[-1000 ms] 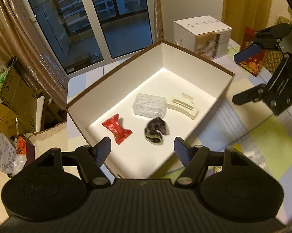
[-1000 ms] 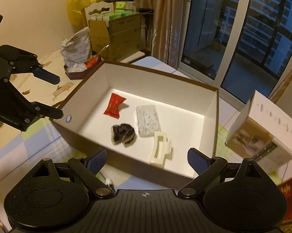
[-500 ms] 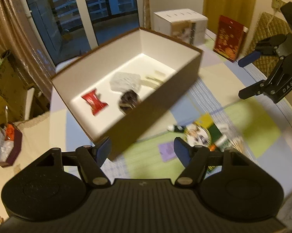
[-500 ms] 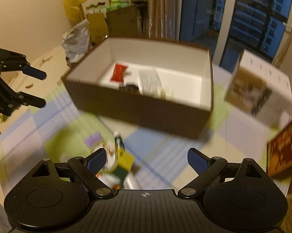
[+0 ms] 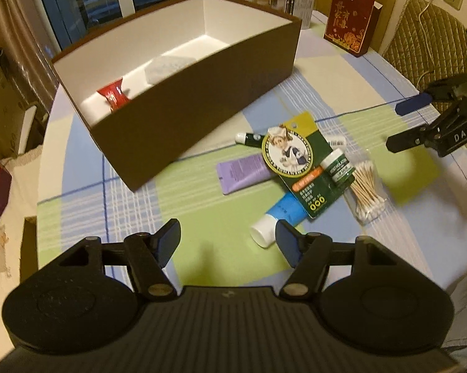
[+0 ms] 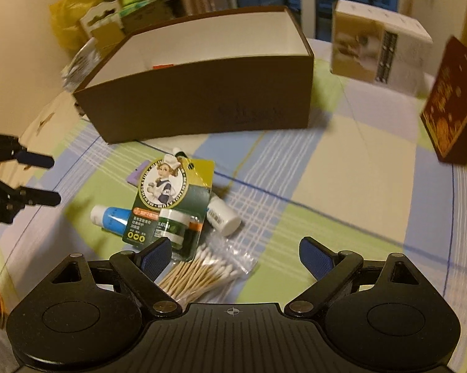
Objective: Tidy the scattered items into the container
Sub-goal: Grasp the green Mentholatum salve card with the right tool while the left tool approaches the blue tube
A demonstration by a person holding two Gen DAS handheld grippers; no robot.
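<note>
Both the left gripper (image 5: 227, 242) and right gripper (image 6: 236, 256) hover empty, jaws apart, over a heap of tubes, cotton swabs (image 6: 199, 275) and a carded balm jar (image 5: 298, 164) just beside the brown box (image 5: 199, 93).

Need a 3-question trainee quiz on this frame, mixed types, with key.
1. True or false: the blue tube lies inside the brown box.
2. Which item lies nearest the right tongs? A) cotton swabs B) purple tube C) red candy
3. Fill in: both the left tongs and the right tongs are ___ and hold nothing.

Key: 1 false; 2 A; 3 open.
</note>
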